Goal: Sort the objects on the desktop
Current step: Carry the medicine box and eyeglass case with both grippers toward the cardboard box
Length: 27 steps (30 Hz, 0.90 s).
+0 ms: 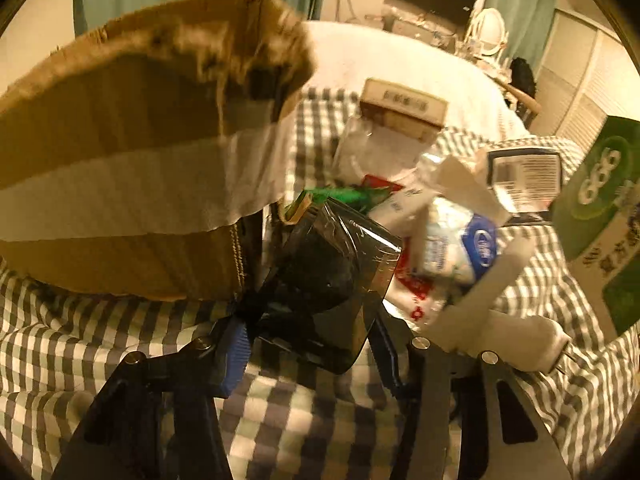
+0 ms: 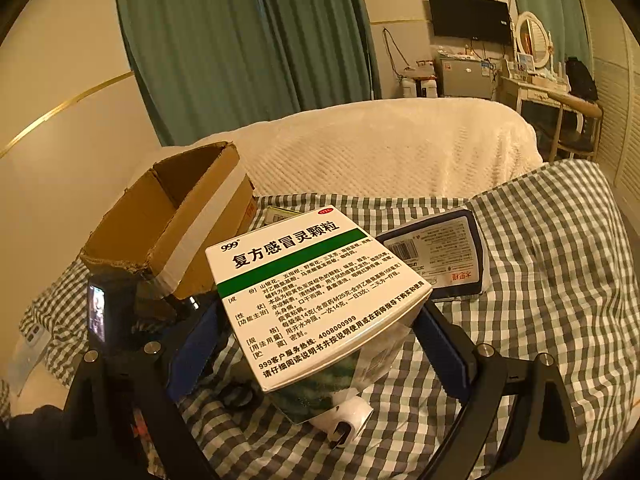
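Observation:
In the left wrist view my left gripper [image 1: 310, 328] is shut on a dark packet [image 1: 320, 276] wrapped in clear film, whose edges meet both blue pads [image 1: 236, 356]. Beyond it lies a heap of small things: a blue-and-white packet [image 1: 460, 240], a green wrapper [image 1: 344, 194], a dark blue packet with a barcode [image 1: 524, 176] and a small labelled box [image 1: 404, 108]. In the right wrist view my right gripper [image 2: 320, 320] is shut on a white-and-green medicine box [image 2: 316, 288], held tilted above the checked cloth [image 2: 540, 280]. The same box shows at the right edge of the left view [image 1: 600, 200].
An open cardboard box [image 1: 140, 160] with a white tape band stands close on the left, also the cardboard box [image 2: 180, 232] left of the medicine box. A white plug-like gadget [image 1: 500, 316] lies right of the left gripper. A white quilted cover [image 2: 400, 144] lies behind the cloth.

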{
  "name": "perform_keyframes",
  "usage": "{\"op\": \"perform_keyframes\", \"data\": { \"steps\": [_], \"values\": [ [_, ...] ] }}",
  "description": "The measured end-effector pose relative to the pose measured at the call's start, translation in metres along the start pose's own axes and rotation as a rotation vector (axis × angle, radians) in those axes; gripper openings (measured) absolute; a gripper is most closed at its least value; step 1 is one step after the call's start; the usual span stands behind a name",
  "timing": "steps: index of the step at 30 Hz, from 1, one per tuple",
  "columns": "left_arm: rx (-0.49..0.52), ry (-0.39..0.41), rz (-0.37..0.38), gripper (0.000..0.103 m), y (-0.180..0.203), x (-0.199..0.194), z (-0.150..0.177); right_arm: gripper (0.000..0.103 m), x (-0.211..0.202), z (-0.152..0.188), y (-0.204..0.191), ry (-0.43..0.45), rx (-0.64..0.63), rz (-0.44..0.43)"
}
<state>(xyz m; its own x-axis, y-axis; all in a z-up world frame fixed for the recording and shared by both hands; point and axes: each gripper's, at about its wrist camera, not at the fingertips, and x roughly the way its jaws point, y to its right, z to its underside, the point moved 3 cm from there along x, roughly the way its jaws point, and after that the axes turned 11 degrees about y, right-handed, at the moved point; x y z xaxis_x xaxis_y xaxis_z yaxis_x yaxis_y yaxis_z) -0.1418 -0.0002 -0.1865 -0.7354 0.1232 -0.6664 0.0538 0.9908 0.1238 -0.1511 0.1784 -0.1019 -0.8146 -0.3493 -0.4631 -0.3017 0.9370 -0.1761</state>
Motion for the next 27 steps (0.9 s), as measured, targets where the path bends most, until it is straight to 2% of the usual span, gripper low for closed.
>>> {"op": "perform_keyframes", "data": {
  "steps": [7, 15, 22, 27],
  "values": [
    [-0.008, 0.056, 0.024, 0.053, 0.001, -0.023, -0.002, 0.094, -0.015, -0.003, -0.017, 0.01, -0.026, 0.002],
    [-0.022, 0.186, 0.024, 0.053, -0.009, -0.086, -0.035, 0.093, -0.034, -0.019, -0.048, 0.054, -0.049, -0.049],
    [-0.085, 0.388, -0.024, 0.053, -0.055, -0.144, -0.11, 0.093, -0.032, -0.065, -0.102, 0.127, -0.123, -0.142],
    [-0.122, 0.475, -0.106, 0.053, -0.107, -0.158, -0.158, 0.093, -0.014, -0.108, -0.145, 0.193, -0.141, -0.217]
  ]
}}
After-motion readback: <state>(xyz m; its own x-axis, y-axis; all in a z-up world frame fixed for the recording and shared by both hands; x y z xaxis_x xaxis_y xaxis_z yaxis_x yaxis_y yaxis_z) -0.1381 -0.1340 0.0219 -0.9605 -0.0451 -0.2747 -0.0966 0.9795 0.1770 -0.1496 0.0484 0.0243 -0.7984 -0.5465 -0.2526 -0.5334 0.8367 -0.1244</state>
